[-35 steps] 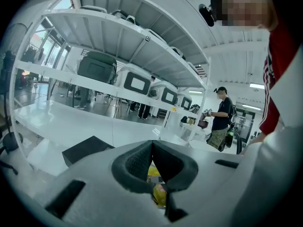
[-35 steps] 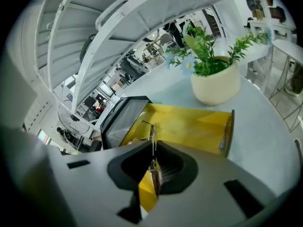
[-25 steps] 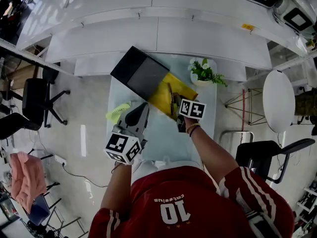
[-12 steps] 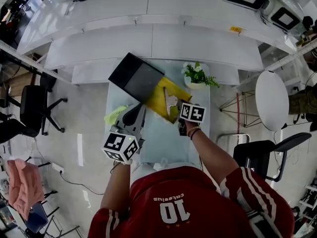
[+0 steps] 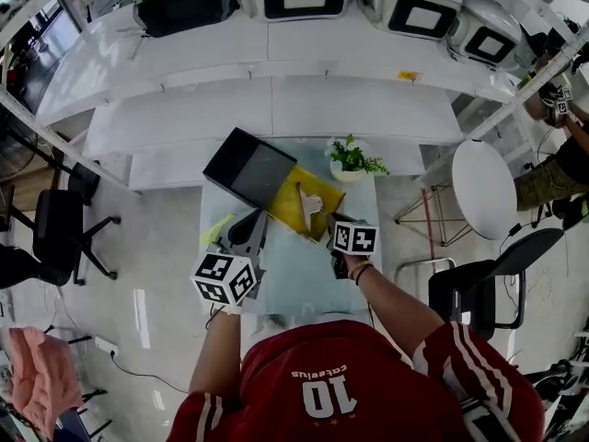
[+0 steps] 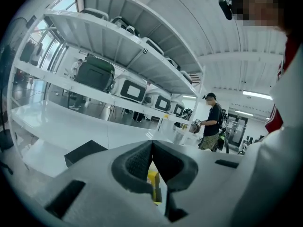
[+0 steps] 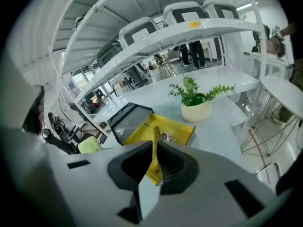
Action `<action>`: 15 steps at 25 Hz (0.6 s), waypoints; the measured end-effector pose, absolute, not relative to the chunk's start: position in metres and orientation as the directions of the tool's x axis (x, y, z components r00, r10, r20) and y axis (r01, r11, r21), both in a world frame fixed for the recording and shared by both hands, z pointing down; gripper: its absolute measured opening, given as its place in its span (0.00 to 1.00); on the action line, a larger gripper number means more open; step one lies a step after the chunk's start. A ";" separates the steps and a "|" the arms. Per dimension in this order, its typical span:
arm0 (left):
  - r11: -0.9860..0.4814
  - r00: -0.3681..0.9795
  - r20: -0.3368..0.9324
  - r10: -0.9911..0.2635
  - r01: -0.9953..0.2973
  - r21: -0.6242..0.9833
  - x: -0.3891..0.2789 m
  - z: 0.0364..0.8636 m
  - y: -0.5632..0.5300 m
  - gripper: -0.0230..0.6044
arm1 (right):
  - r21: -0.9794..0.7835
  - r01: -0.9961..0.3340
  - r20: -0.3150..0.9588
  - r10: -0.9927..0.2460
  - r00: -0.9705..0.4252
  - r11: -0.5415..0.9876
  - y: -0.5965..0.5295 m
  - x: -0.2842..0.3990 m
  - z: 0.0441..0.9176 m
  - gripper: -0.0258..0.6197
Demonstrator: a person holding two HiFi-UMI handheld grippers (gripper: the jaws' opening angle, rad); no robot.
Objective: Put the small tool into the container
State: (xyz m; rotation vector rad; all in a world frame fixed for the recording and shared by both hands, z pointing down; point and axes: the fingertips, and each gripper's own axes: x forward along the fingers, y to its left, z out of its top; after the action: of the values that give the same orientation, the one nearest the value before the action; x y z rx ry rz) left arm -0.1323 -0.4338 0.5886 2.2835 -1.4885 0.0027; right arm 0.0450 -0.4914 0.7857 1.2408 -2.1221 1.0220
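- Green thing (image 5: 218, 228): it lies at the table's (image 5: 294, 284) left edge, apart from the job.
- Left gripper (image 6: 151, 144): it hangs over the table just short of the container. Its jaws are pressed together with nothing between them, and only a sliver of yellow shows through the slit behind the tips.
- Black lid (image 5: 253, 166): it lies open to the left of the container.
- Container (image 5: 287, 205): a shallow yellow tray in the middle of the table, with its mouth clear.
- Tool (image 5: 311, 201): it lies inside the container, pale and small, with what looks like a thin handle. I cannot tell its exact kind.
- Handling: I judge it light and stiff, and likely to skate on the smooth tray floor. If it needs moving, the handle is the place to pinch, across its narrow side.
- Right gripper (image 7: 156, 145): it sits just on the near side of the container and points at the tool. Its jaws are closed tip to tip and hold nothing.
- Plant (image 5: 351, 159): in a pale pot, it stands just right of the container, so a sideways sweep could knock it.
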 end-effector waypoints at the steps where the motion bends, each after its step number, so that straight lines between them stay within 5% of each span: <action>1: -0.355 0.434 0.221 -0.873 -0.878 0.320 -0.133 0.586 -0.432 0.04 | -0.358 -0.877 0.703 -0.526 -0.479 0.320 -0.485 0.045 0.781 0.09; 15: -0.380 0.440 0.221 -0.871 -0.886 0.265 -0.182 0.561 -0.373 0.04 | -0.383 -0.823 0.611 -0.553 -0.567 0.420 -0.397 0.004 0.691 0.08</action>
State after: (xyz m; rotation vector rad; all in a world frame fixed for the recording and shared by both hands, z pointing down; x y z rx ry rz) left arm -0.1823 -0.3731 0.5610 2.3547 -1.4997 0.0637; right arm 0.0045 -0.3967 0.6907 1.1743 -2.2877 0.9406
